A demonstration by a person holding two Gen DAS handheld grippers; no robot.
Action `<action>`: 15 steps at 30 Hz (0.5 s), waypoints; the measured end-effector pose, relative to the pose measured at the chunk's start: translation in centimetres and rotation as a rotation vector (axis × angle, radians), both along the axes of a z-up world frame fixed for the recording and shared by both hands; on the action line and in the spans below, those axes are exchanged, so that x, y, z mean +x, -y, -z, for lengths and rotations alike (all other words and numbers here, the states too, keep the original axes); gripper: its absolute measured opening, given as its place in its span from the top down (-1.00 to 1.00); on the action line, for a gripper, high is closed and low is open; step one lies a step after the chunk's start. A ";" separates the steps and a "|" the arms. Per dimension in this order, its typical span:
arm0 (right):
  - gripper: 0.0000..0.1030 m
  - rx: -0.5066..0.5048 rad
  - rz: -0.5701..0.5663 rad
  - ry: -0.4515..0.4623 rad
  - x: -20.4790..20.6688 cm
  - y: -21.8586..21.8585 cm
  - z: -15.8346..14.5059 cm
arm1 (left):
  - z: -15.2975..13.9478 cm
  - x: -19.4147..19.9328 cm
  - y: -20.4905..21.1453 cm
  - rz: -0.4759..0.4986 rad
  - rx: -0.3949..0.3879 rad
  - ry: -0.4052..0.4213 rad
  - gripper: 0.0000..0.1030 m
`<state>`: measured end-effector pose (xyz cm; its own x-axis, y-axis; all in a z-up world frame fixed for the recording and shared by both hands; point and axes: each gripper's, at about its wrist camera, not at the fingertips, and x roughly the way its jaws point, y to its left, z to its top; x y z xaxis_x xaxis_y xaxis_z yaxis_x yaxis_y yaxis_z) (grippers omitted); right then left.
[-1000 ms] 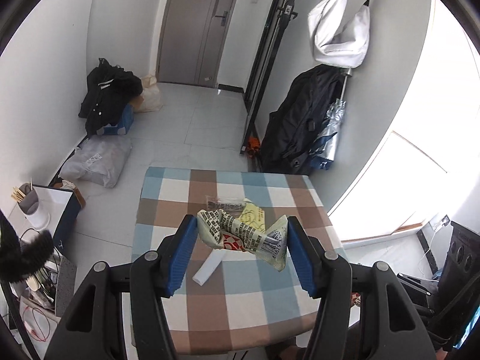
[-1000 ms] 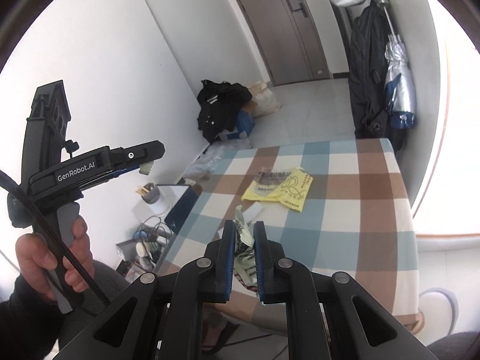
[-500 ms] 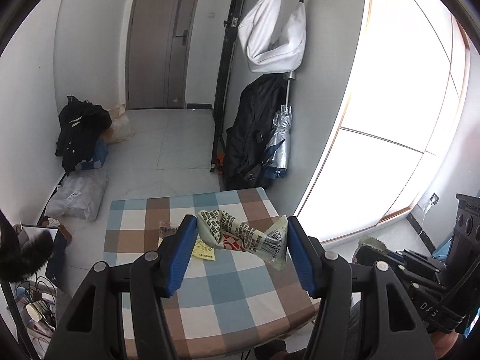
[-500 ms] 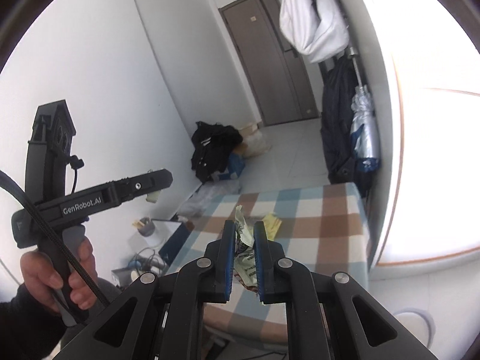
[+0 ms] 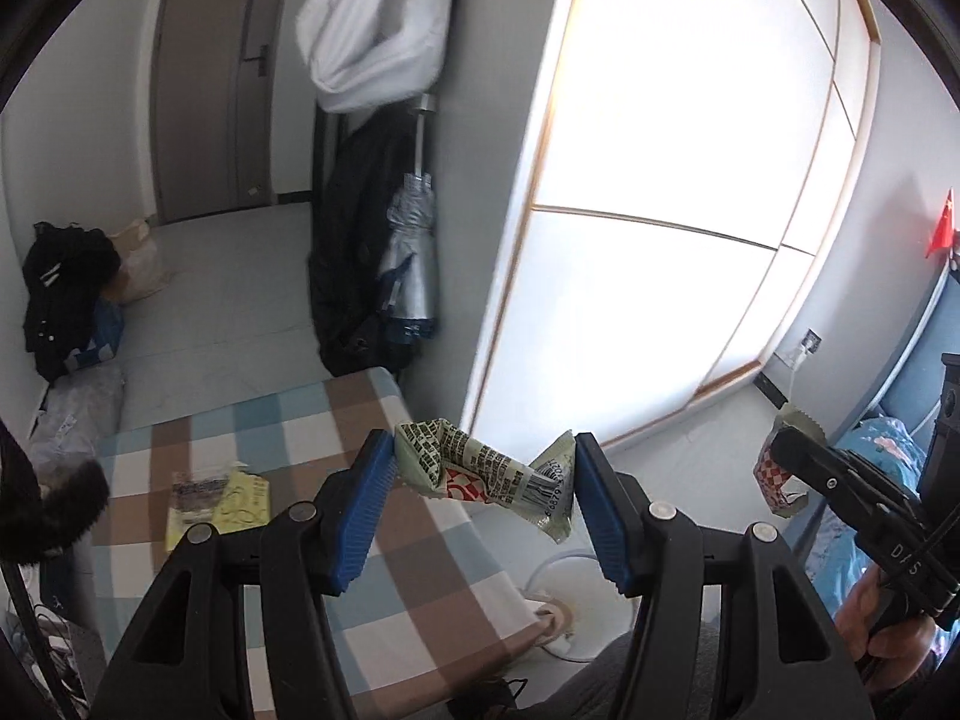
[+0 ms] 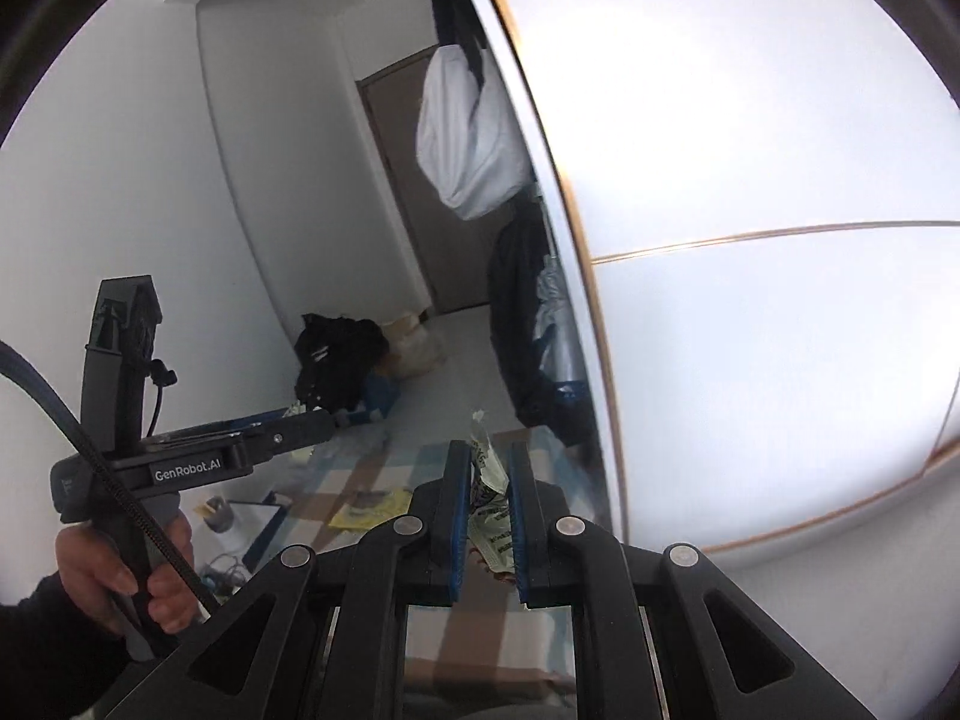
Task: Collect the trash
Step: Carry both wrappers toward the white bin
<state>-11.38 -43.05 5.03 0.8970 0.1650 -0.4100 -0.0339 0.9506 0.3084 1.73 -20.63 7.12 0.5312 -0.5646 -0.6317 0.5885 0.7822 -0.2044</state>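
the left hand-held gripper (image 5: 485,483) is clamped end to end on a crumpled green snack wrapper (image 5: 486,468), holding it in the air over the near right corner of the checked tabletop (image 5: 414,564). the right hand-held gripper (image 6: 487,516) has its blue pads (image 6: 457,510) pressed close on a second scrunched wrapper (image 6: 489,498), which pokes up past the tips; from the left camera that wrapper shows a red-and-white checked part. both wrappers look like thin film, very light, soft and a little slick, so they are likely to fold or slip rather than resist; a pinch across a bunched, thicker fold should hold better than a loose edge. on the tabletop farther out lie a yellow packet (image 5: 240,498) and a clear wrapper (image 5: 195,489) touching it, not yet picked up. below the table edge a pale round rim (image 5: 564,564) shows, perhaps a bin, but most of it is hidden by the gripper and tabletop, so i cannot tell. beyond are a black bag (image 5: 66,294) on the floor, hanging coats and a bright window. the right camera is blurred, and the print on the wrappers is too small to read.
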 end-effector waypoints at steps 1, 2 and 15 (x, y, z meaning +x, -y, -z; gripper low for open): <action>0.78 0.000 0.019 -0.005 -0.3 0.8 0.3 | 0.3 0.0 0.9 0.019 -0.001 -0.013 -0.09; 0.78 0.001 0.040 -0.010 -0.5 1.7 0.6 | 0.6 -0.1 1.9 0.044 0.002 -0.028 -0.09; 0.78 0.108 0.260 -0.187 -2.6 13.3 8.5 | 7.3 3.2 13.0 0.235 0.053 -0.233 -0.09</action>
